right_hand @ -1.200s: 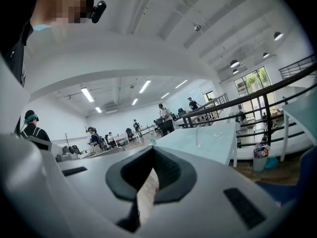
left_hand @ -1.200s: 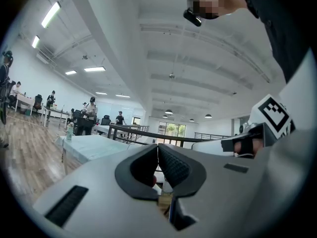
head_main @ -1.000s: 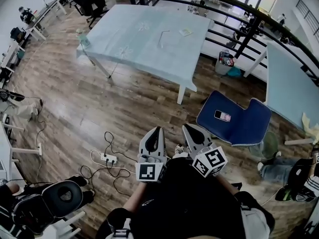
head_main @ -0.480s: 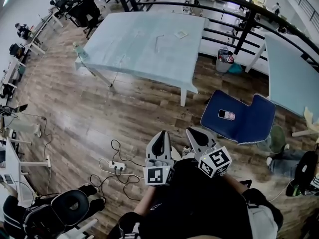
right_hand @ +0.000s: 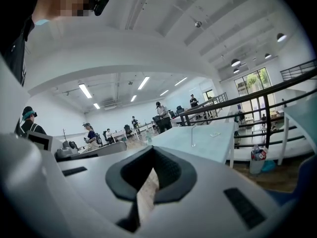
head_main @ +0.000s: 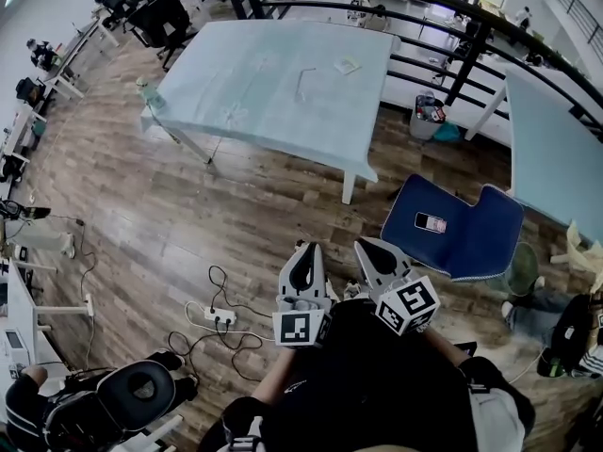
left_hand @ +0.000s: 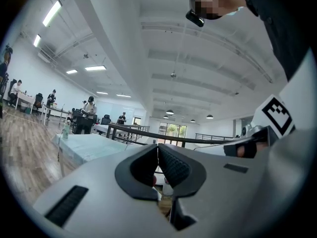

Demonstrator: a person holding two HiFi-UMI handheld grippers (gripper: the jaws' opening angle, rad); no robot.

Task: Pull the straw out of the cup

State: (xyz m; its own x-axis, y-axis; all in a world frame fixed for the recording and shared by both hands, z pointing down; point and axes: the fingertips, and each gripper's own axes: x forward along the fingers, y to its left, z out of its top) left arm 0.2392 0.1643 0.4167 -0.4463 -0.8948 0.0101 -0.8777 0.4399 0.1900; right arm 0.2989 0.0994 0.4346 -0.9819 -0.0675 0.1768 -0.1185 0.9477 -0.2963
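A thin pale straw (head_main: 301,80) stands on the light-blue table (head_main: 254,92) far ahead; the cup around it is too small to make out. In the right gripper view the straw (right_hand: 192,137) rises from the tabletop (right_hand: 198,145). My left gripper (head_main: 303,269) and right gripper (head_main: 372,257) are side by side close to my body, over the wooden floor and well short of the table. The left gripper (left_hand: 157,150) has its jaws closed together with nothing between them. The right gripper (right_hand: 152,152) is likewise shut and empty.
A blue chair (head_main: 471,243) with a phone (head_main: 430,221) on it stands to the right. A power strip and cables (head_main: 219,315) lie on the floor at left. A bottle (head_main: 146,90) sits at the table's left corner, a small paper (head_main: 348,63) near its far edge. A black railing (head_main: 452,26) runs behind.
The view has shifted a little toward the table and to the right. Both grippers stay shut and together in front of the body.
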